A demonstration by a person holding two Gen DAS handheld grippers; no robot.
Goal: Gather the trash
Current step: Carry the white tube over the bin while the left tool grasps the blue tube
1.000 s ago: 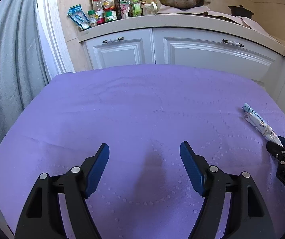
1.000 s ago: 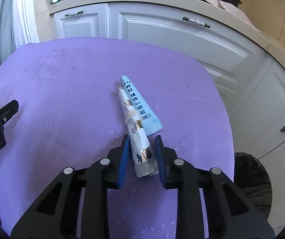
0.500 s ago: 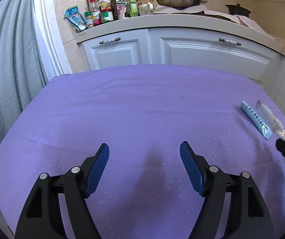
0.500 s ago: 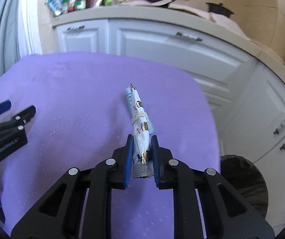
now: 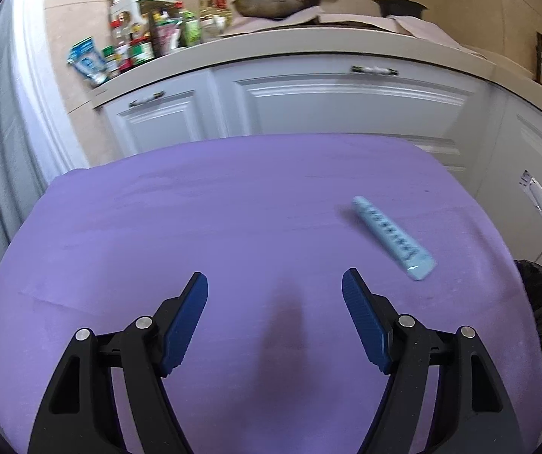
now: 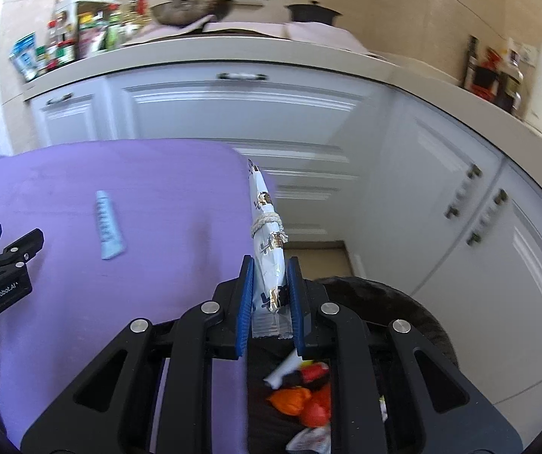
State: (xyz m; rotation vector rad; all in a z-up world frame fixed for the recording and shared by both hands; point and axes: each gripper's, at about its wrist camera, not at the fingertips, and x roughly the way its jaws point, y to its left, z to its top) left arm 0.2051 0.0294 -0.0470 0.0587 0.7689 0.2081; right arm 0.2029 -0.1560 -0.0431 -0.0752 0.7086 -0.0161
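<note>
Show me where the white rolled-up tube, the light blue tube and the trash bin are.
white rolled-up tube [image 6: 267,261]: right wrist view, its lower body between the blue pads.
light blue tube [image 5: 390,236]: left wrist view, middle of its printed body, lying on the purple cloth.
trash bin [image 6: 428,319]: right wrist view, its dark rim.

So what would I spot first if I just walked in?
Probably the white wrapper tied with string, squeezed in the right gripper just above the black bin full of colourful rubbish. Next, the little blue tube lying alone on the purple cloth, ahead and right of the open left gripper.
</note>
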